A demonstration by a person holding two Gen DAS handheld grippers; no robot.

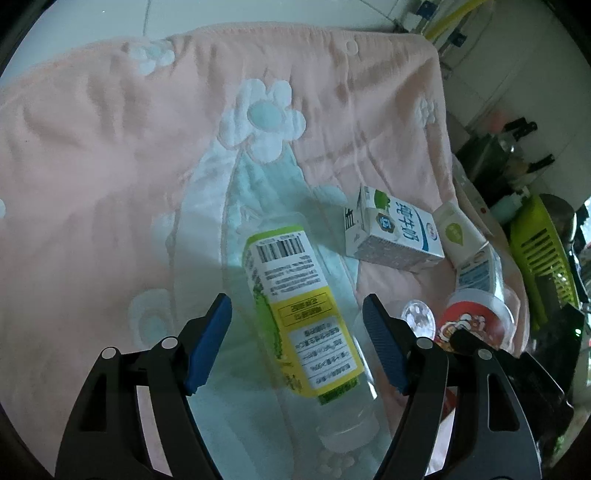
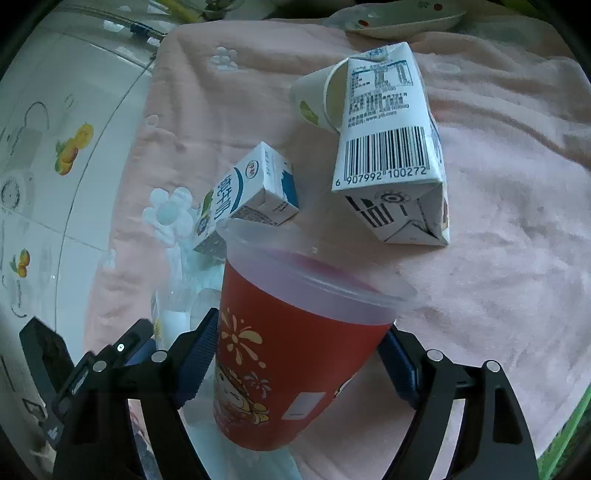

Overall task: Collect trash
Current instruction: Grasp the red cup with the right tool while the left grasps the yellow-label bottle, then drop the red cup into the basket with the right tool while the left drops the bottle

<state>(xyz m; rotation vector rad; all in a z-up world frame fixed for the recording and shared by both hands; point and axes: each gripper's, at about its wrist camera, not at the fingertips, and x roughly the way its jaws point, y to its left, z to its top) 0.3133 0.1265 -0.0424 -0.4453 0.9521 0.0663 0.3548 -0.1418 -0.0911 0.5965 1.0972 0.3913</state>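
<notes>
Pink towelling with white and pale-blue flowers covers the worktop, and every piece of trash lies on it.

Left claw stands released, its 2 blue pads apart on either side of a clear plastic bottle, neither pad pressing on it. That bottle lies on its side with a yellow-green label, barcode end pointing away from the claw and its neck running down under it. Just beyond the bottle's far end, toward the cloth's right edge, lies a small milk carton in white and blue. A white paper cup with a green mark lies on its side touching the carton's right end. Nearer the claw on the right sits a red cup with cartoon print, and beside it a clear round lid or bottle end; I cannot tell which. Off the right edge stands a lime-green slatted basket.

Right claw has a red printed cup with a frosted clear lid between its pads, which sit right against the cup's sides; whether they press on it I cannot tell. Past the cup's rim lies the small milk carton, tilted. Further out, toward the far edge, a larger white carton lies with its barcode up, the paper cup tucked against its left side. Beyond that sits a pale dish. White tiles with fruit stickers show at the left.
</notes>
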